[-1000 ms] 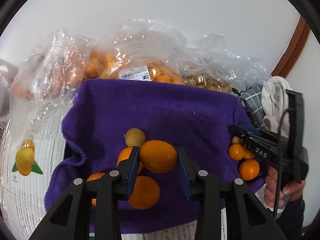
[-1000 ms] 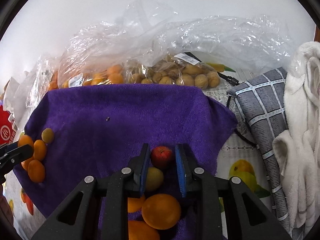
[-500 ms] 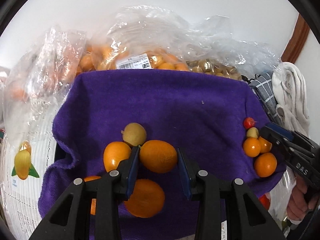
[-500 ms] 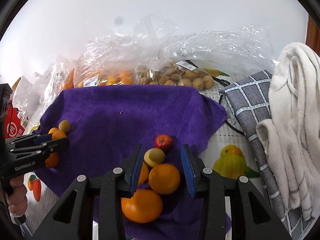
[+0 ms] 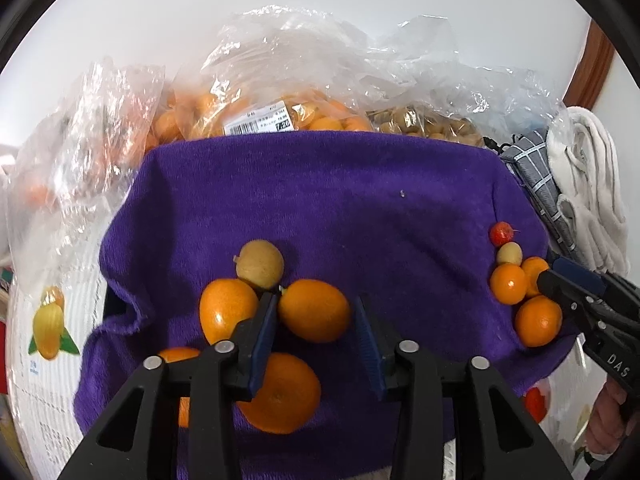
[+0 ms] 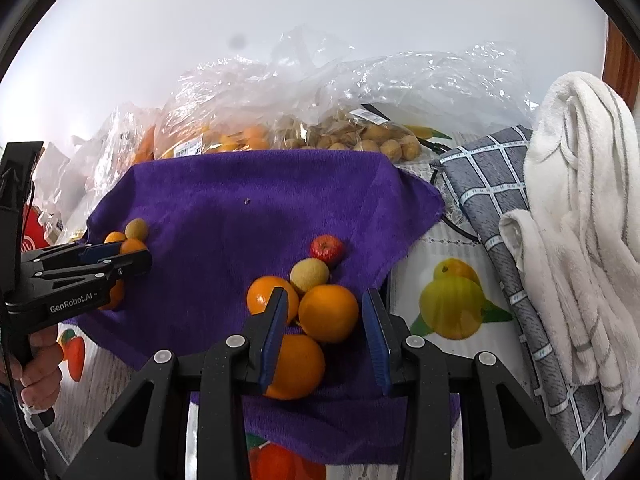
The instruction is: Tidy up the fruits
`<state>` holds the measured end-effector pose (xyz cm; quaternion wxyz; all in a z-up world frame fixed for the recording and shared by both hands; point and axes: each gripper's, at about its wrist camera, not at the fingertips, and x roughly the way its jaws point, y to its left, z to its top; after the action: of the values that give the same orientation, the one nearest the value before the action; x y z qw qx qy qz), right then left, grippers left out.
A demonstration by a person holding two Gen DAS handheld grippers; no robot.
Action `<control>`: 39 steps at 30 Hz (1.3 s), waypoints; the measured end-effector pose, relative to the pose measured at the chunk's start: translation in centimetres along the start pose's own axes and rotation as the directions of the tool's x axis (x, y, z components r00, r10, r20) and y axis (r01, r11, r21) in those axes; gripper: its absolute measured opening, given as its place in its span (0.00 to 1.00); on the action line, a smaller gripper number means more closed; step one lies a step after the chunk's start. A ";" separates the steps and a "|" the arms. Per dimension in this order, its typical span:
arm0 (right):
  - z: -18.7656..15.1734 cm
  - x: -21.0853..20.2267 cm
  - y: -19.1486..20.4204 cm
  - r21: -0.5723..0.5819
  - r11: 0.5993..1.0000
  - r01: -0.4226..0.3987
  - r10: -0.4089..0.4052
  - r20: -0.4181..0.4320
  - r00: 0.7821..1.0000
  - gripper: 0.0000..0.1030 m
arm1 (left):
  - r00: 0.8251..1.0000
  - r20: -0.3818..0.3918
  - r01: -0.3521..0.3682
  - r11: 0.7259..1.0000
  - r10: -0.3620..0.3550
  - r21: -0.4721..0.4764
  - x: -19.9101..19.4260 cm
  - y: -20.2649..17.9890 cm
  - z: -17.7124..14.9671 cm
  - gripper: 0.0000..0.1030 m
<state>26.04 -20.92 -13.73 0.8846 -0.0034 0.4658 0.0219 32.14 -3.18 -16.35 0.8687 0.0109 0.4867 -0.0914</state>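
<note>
"GenRobot.AI" stands in pale letters on the side of the left gripper (image 6: 136, 258), seen from the right wrist view. On the body of the right gripper (image 5: 544, 280), at the right edge of the left wrist view, the letters "DAS" can be read. A white price label (image 5: 258, 122) with a barcode sits on the clear bag of orange fruit (image 5: 280, 112) behind the purple towel; its large digits look like "7.26", though the small print is too fine to read. A second label (image 6: 366, 115) on the bag of brown fruit (image 6: 360, 136) is illegible.

Orange (image 6: 328, 313) btwn open right claw (image 6: 325, 330)
</note>
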 end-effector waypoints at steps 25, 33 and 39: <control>-6.1 -20.1 1.8 0.066 0.990 0.124 -0.133 0.168 0.977 0.81 | 0.945 0.321 -0.063 0.998 0.069 -0.030 -22.1 -3.5 -11.0 0.84; -9.4 -25.2 3.2 0.053 0.991 0.125 -0.134 0.226 0.965 0.98 | 0.929 0.364 -0.050 0.998 0.062 -0.044 -27.0 -4.6 -14.5 0.95; -11.5 -26.4 3.7 0.042 0.992 0.123 -0.129 0.224 0.966 1.00 | 0.928 0.362 -0.066 0.996 0.083 -0.058 -28.4 -5.2 -16.3 0.98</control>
<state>1.55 -18.42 1.57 0.9314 -0.0183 0.3612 -0.0405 3.10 -2.30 -0.49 0.9467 -0.0073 0.3184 -0.0478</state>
